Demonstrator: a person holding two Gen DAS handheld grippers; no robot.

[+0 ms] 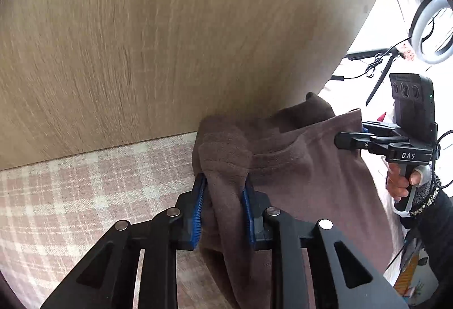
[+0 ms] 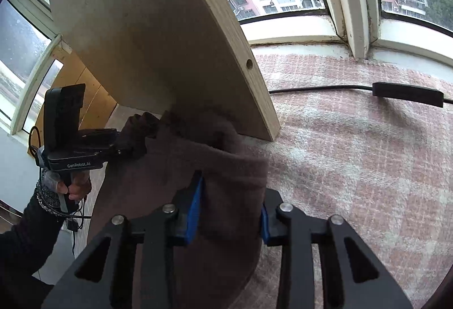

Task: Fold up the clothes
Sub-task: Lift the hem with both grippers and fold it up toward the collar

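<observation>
A brown garment (image 1: 305, 178) hangs stretched between both grippers, in front of an upright wooden board. In the left wrist view my left gripper (image 1: 224, 184) is shut on a bunched fold of it, and the blue pads (image 1: 199, 210) press the cloth from both sides. My right gripper (image 2: 230, 195) is likewise shut on the brown garment (image 2: 226, 167), with cloth filling the gap between its pads. Each gripper shows in the other's view. The right gripper (image 1: 344, 140) pinches the garment's far edge, and the left gripper (image 2: 131, 146) pinches the opposite corner. A hand (image 1: 399, 184) holds the right handle.
The wooden board (image 2: 158, 40) stands close behind the garment on a pink plaid blanket (image 2: 354, 153). A black cable with an inline box (image 2: 407, 93) lies across the blanket near the window sill (image 2: 291, 31). A ring light (image 1: 433, 28) on a stand is at the far right.
</observation>
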